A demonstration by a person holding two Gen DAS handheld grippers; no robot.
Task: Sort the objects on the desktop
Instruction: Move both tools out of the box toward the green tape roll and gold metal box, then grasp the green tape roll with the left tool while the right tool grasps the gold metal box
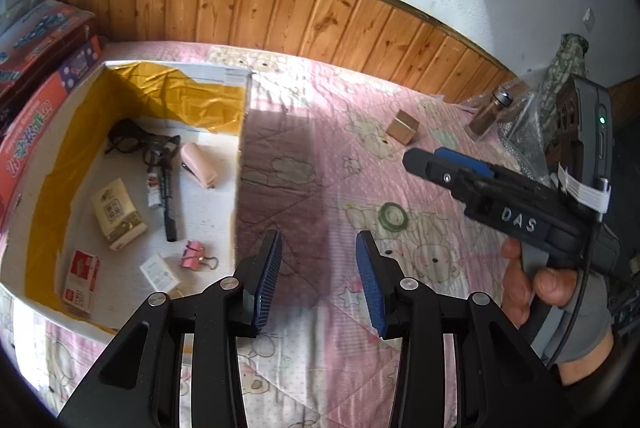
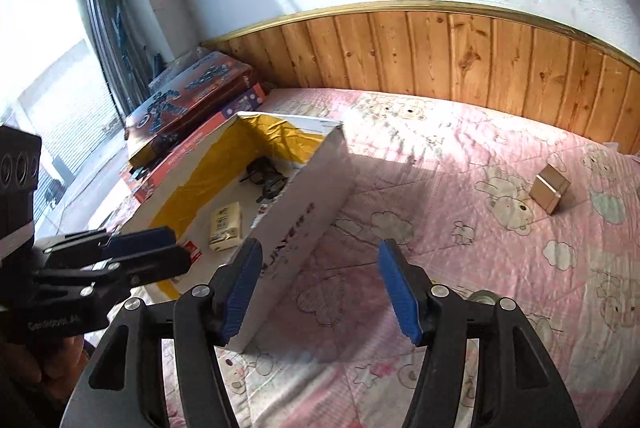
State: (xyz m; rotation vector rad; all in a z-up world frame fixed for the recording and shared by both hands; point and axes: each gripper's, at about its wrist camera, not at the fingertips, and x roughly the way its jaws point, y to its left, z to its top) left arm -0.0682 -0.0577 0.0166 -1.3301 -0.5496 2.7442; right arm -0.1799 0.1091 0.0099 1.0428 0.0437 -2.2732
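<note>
Bedding, a pink cartoon-bear quilt point(image 2: 460, 212), met pine wainscot point(image 2: 460, 56) under white plaster. Both the left gripper point(image 1: 319, 278) and right gripper point(image 2: 320, 288) gaped empty beside the white sorting box point(image 2: 298, 204); a small cardboard cube point(image 2: 550, 190) sat well apart.

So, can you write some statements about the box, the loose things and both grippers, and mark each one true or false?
1. The glasses lie inside the box. True.
2. The left gripper holds the pink clip. False: its jaws are open and empty; the clip lies in the box.
3. The tape roll lies on the pink quilt, outside the box. True.
4. The right gripper is shut on the small brown box. False: it is open and empty; that box sits apart on the quilt.
</note>
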